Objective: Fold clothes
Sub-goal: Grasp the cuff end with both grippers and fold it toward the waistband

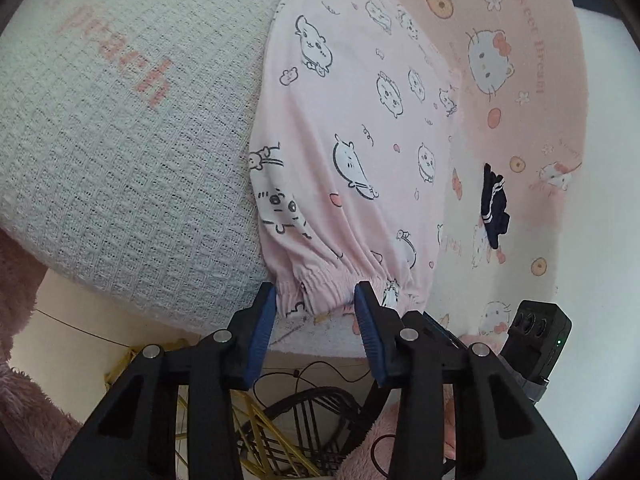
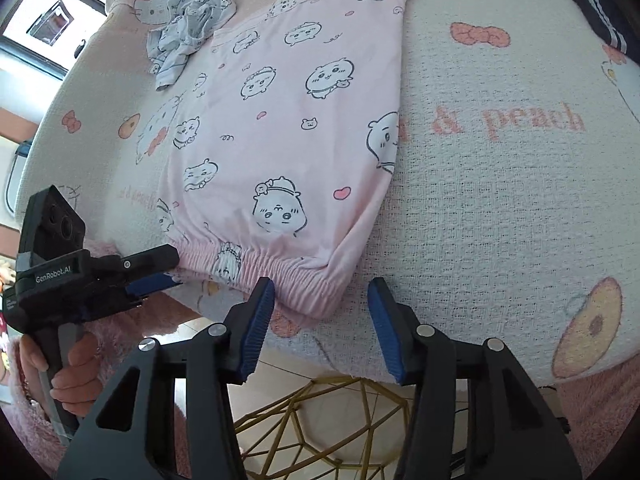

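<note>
Pink shorts printed with cartoon animals lie flat on the white and pink blanket, elastic waistband toward me at the near edge. My left gripper stands open at the waistband's left end, with gathered elastic between its blue pads; I cannot see them pressing. In the right wrist view the shorts stretch away, and my right gripper is open over the waistband's right corner, which lies by the left pad. The left gripper shows at the waistband's other end.
A crumpled pale printed garment lies beyond the shorts, far left. A navy garment with white stripes lies at the far right. A gold wire frame and cables are below the blanket's edge. A hand in a fluffy pink sleeve holds the left gripper.
</note>
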`<state>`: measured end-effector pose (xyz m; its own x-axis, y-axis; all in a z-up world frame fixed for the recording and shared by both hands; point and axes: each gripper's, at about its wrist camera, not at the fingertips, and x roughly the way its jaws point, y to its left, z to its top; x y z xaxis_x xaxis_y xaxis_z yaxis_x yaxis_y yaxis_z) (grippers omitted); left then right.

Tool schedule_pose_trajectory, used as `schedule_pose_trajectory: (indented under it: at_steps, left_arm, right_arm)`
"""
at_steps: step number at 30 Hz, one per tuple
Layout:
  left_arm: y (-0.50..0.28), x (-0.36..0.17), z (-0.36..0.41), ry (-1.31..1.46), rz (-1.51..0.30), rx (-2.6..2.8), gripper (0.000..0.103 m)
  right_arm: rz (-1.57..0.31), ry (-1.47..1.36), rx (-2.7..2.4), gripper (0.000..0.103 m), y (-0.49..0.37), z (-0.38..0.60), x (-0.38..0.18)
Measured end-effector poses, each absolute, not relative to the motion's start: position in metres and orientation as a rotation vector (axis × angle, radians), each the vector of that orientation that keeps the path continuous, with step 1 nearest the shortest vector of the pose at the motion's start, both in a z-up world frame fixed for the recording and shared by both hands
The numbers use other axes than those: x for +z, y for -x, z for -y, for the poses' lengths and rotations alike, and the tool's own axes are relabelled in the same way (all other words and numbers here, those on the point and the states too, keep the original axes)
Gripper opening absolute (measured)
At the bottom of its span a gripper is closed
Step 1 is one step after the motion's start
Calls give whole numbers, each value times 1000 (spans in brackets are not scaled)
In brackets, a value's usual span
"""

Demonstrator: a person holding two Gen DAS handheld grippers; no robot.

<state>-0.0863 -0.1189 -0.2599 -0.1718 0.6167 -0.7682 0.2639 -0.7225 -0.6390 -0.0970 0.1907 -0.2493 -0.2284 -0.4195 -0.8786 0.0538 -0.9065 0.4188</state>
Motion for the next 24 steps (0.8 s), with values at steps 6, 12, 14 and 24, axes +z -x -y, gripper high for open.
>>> schedule_pose_trajectory:
  at_steps: [6, 12, 14, 24]
  left_arm:
    - [91, -255, 109, 1836, 868, 2059, 24]
    - [75, -222, 110, 1765, 890, 2110, 18]
    - [69, -216, 108, 1808, 891, 2084, 18]
    - [39, -216, 117, 1875, 950, 1891, 18]
  right_arm:
    - [495, -1650, -2216, 22, 105, -192, -251]
    - [630, -1577, -2200, 10, 88, -208, -228]
    - [613, -1562, -2217, 9, 77, -208, -217]
    - [755, -1722, -2080, 9, 41, -214, -221]
